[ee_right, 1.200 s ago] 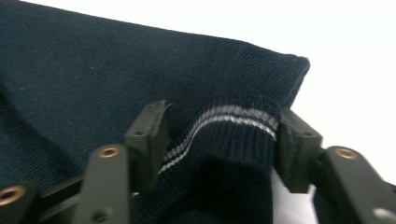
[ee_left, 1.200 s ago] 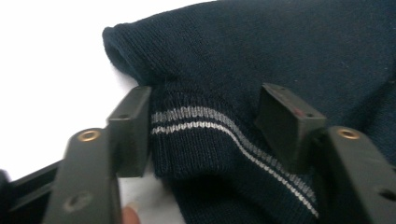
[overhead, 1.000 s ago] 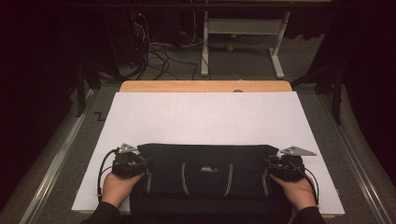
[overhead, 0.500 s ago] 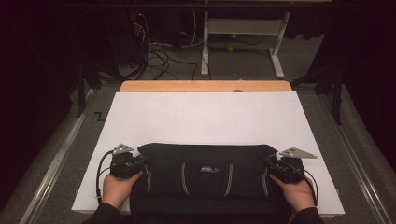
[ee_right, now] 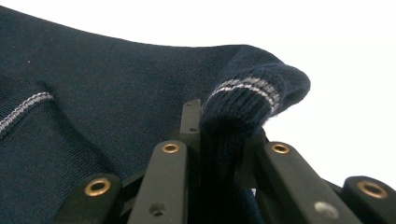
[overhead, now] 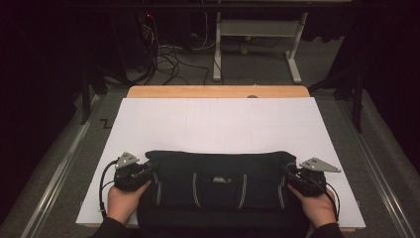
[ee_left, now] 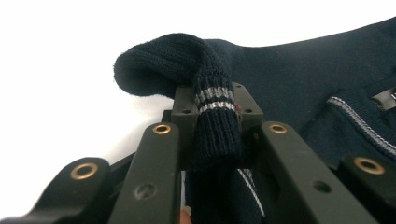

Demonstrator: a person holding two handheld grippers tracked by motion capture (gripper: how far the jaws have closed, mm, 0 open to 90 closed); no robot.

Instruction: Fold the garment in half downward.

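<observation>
A dark navy knit garment (overhead: 218,181) with thin grey stripes lies folded across the near part of the white sheet (overhead: 218,124). My left gripper (overhead: 148,168) is at its left end, shut on a ribbed, grey-striped cuff (ee_left: 215,116). At the right end my right gripper (overhead: 289,173) is shut on the other ribbed cuff (ee_right: 243,107). In both gripper views the knit edge bulges up between the black jaws. A hand holds each gripper from the near edge.
The white sheet covers a wooden table (overhead: 218,91) whose far edge shows beyond it. Behind the table are a white metal stand (overhead: 257,44) and tangled cables (overhead: 168,54) on the grey floor. Metal rails (overhead: 54,173) run along both sides.
Both grippers have drawn slightly toward the near edge with the garment's ends; the garment sits a little lower on the sheet.
</observation>
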